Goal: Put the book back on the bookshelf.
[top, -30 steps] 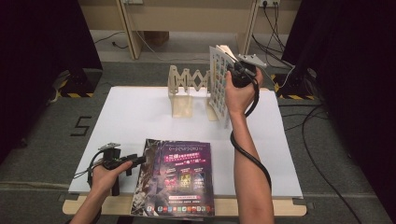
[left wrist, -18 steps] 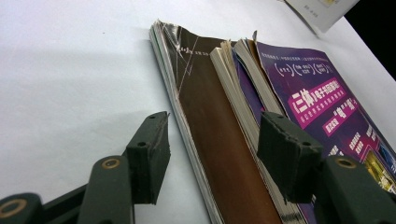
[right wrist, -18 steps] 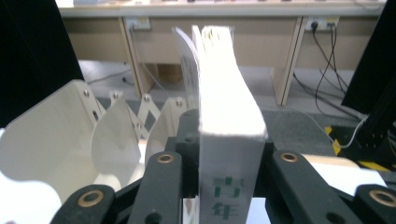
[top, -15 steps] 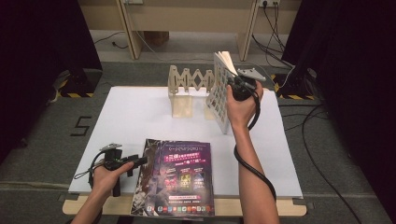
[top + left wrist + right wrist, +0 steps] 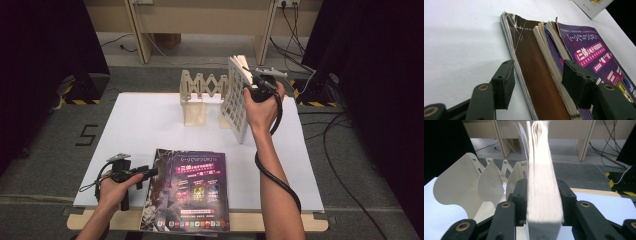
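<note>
The right gripper (image 5: 252, 86) sits in the upper right of the high view, at the top edge of a white book (image 5: 235, 102) that stands on its lower edge on the white table (image 5: 150, 125), just right of the cream accordion rack (image 5: 200, 90). In the right gripper view the book's page block (image 5: 544, 195) rises between the two black jaws, which lie close along both its sides; they have just been opening, and whether the pads press the paper cannot be told. A second ago the book was held higher and tilted, with pages fanning upward half a second ago — now it stands lower, its foot on the table beside the rack's right end plate.

The left gripper (image 5: 150, 172) lies at the lower left of the high view, in the same spot as in both earlier frames. Its jaws are wide apart, one on each side of the spine edge of a stack of magazines (image 5: 192, 192) — neither pad touches the paper in the left gripper view, where the brown cover (image 5: 536, 82) runs between them. The stack lies flat at the lower centre, purple cover up.
</note>
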A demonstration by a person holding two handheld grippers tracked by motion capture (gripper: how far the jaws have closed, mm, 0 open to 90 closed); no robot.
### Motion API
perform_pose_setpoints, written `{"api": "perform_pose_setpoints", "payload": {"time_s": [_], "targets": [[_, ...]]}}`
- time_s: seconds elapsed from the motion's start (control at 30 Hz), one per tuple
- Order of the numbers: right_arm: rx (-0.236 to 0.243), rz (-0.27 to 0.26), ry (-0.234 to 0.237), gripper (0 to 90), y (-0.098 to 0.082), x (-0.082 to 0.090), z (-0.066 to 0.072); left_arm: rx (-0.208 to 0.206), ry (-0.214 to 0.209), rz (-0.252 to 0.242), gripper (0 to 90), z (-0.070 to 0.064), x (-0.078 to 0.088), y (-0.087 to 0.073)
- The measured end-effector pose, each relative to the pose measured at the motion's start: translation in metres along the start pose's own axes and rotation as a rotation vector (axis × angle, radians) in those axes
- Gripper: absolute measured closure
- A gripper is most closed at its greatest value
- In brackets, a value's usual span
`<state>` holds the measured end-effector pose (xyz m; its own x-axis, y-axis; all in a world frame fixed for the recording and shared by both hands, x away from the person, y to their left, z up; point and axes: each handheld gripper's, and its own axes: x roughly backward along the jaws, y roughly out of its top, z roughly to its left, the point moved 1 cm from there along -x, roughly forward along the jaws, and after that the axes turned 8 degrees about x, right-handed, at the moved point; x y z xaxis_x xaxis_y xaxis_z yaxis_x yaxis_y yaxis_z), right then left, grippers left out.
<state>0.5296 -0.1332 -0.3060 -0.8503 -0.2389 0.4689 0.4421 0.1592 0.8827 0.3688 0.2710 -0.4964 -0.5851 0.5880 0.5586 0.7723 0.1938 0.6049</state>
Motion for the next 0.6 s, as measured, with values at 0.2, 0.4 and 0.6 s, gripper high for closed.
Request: {"api": "perform_pose_setpoints", "payload": {"time_s": [0.2,0.4,0.6], "targets": [[-0.001,0.029,0.003,67.4,0.004,-0.007,-0.002,0.005,-0.002,0.001,42.4,0.001,-0.001,0.000],[0.000,0.069,0.001,70.9,0.007,-0.011,-0.001,0.004,-0.001,0.002,42.4,0.000,-0.001,0.000],[0.012,0.106,-0.019,74.0,0.009,-0.014,0.002,0.003,0.000,0.005,42.3,0.001,-0.001,-0.001]]}}
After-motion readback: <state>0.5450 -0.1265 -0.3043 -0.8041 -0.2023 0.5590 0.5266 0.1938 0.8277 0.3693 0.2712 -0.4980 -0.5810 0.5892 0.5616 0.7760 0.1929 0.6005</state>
